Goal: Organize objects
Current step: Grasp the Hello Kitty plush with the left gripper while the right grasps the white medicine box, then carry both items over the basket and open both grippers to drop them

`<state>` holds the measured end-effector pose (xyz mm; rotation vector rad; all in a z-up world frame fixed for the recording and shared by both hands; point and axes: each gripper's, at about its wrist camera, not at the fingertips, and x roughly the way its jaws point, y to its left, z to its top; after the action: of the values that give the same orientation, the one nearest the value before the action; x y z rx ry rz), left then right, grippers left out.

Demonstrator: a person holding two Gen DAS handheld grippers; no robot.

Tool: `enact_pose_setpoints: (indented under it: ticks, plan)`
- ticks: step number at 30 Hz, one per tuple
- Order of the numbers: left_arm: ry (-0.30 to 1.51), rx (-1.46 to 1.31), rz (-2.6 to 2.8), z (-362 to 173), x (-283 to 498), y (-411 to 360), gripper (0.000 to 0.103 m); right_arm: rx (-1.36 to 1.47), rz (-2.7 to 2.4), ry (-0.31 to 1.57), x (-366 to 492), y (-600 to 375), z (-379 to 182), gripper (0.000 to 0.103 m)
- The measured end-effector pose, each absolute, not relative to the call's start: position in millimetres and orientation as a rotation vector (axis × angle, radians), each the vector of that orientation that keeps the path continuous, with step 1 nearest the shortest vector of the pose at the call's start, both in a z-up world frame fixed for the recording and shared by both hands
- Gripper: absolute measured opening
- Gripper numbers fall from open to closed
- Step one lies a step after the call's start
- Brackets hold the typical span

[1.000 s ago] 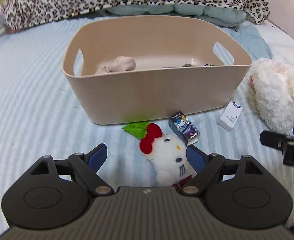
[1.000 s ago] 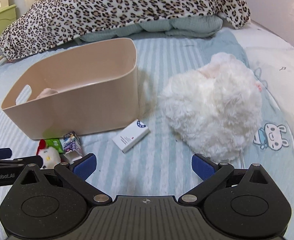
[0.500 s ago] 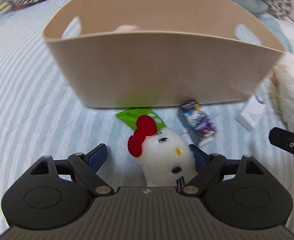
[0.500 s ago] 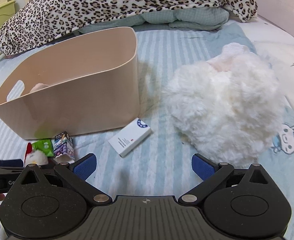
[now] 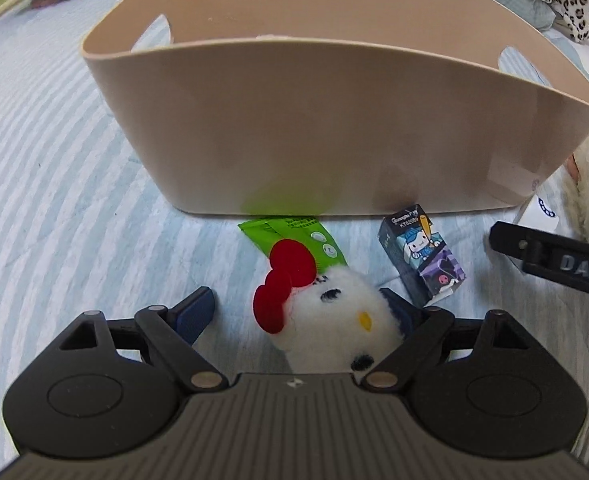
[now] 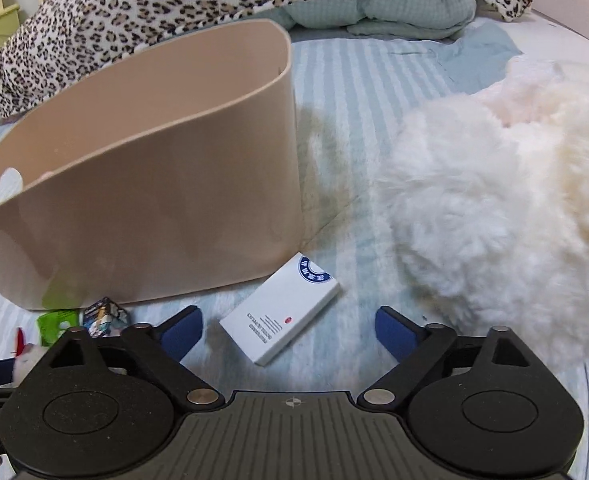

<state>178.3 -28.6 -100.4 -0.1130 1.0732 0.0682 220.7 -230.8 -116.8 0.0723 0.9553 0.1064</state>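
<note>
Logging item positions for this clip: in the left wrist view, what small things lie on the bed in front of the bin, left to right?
Green packet → white plush with red bow, between the open left gripper fingers → small cartoon box → tip of the right gripper, with the white box behind it.

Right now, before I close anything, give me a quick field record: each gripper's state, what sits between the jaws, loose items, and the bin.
left gripper: open, jaws straddling the white plush with red bow, not closed on it
right gripper: open, white card box lying between the jaws
bin: beige, upright on the bed, contents hidden from here
loose items: green packet partly under the plush's bow; small cartoon box beside it
nearby: large fluffy white plush right of the bin
</note>
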Motion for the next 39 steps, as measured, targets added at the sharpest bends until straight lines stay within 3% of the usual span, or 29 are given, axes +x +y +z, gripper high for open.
enact_pose_setpoints:
  ticks: [4, 6, 8, 19, 39]
  plan:
    - [1.061, -0.077, 0.033, -101, 176, -29, 0.083, 0.015, 0.094, 0.941, 221, -224, -118, 0.066]
    - [1.045, -0.08, 0.022, -99, 172, -29, 0.075, -0.002, 0.097, 0.935, 217, -223, -114, 0.052]
    - [1.031, -0.079, 0.007, -96, 168, -31, 0.057, -0.011, 0.088, 0.942, 214, -224, -109, 0.033]
    - [1.026, -0.121, -0.001, -79, 151, -16, 0.049, 0.035, 0.125, 0.962, 177, -228, -73, 0.031]
    - [0.816, -0.148, -0.085, 8, 134, -2, 0.048, 0.088, 0.195, 0.764, 131, -227, 2, 0.031]
